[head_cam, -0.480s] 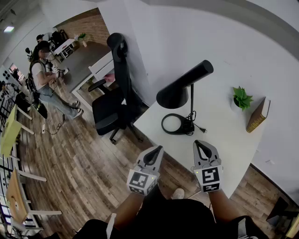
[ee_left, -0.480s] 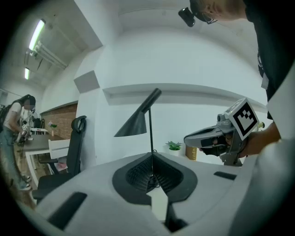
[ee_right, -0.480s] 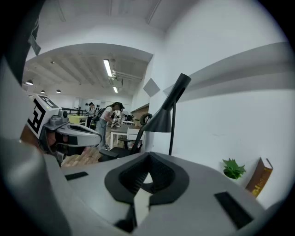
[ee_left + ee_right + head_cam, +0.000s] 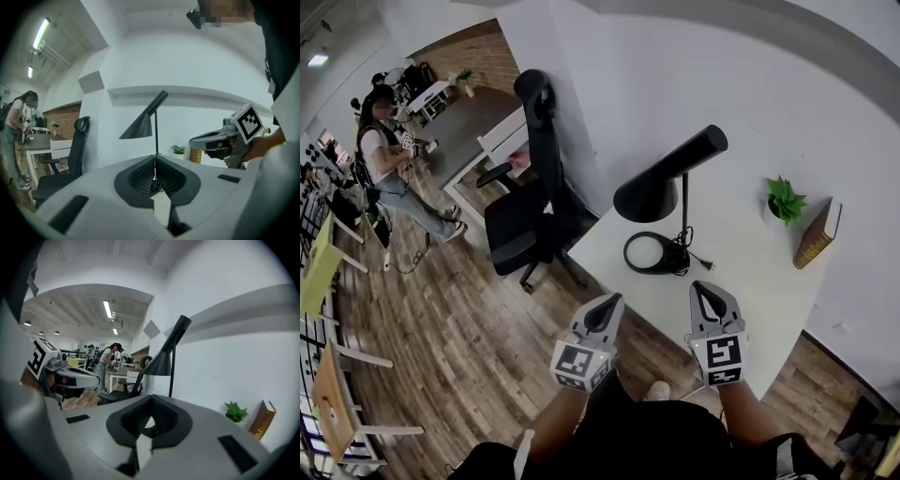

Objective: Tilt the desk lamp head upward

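A black desk lamp (image 4: 666, 192) stands on the white desk (image 4: 741, 281), its cone head (image 4: 649, 195) pointing down-left and its round base (image 4: 654, 251) near the desk's left edge. The lamp (image 4: 143, 123) also rises ahead in the left gripper view, and the lamp (image 4: 166, 357) shows in the right gripper view. My left gripper (image 4: 609, 304) hovers off the desk's front-left corner, shut and empty. My right gripper (image 4: 705, 291) is over the desk's front edge, shut with nothing held. Both sit short of the lamp, apart from it.
A small potted plant (image 4: 785, 198) and a leaning book (image 4: 818, 231) stand at the desk's right, by the white wall. A black office chair (image 4: 534, 178) is left of the desk. A person (image 4: 389, 155) stands at another table in the far room.
The left gripper has drifted slightly left and toward me. The right gripper and the lamp have not moved.
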